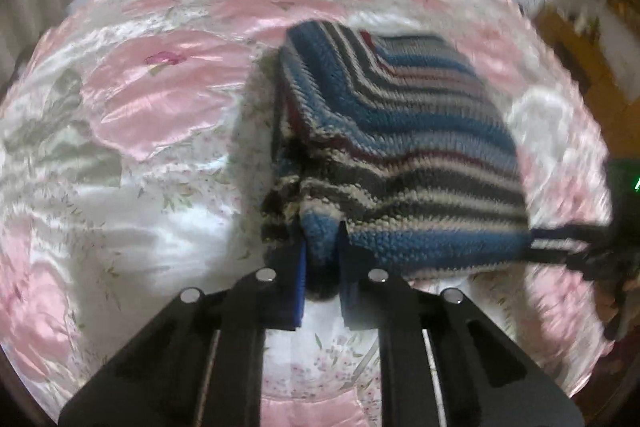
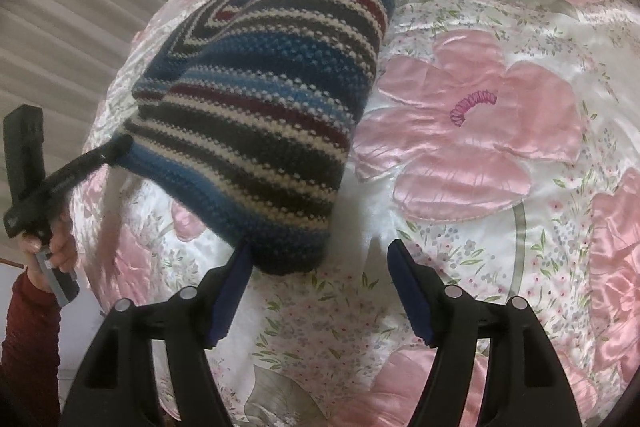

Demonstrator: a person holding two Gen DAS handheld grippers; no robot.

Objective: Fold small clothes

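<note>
A small knitted garment [image 1: 400, 131] with blue, white, dark and red stripes is folded over and held up off the bed. My left gripper [image 1: 322, 243] is shut on its near blue corner. In the right wrist view the garment [image 2: 260, 99] hangs slanted, and the left gripper [image 2: 116, 147] pinches its left corner. My right gripper [image 2: 319, 247] is open, its jaws wide apart. The garment's lower corner hangs between them, close to the left finger [image 2: 236, 279]. In the left wrist view the right gripper [image 1: 560, 247] shows blurred at the garment's right edge.
A shiny pink and white floral bedspread [image 2: 480, 131] covers the whole surface under the garment. A hand [image 2: 52, 239] in a red sleeve [image 2: 28, 339] holds the left gripper. A beige curtain [image 2: 72, 27] hangs at the left; wooden furniture [image 1: 568, 39] stands beyond the bed.
</note>
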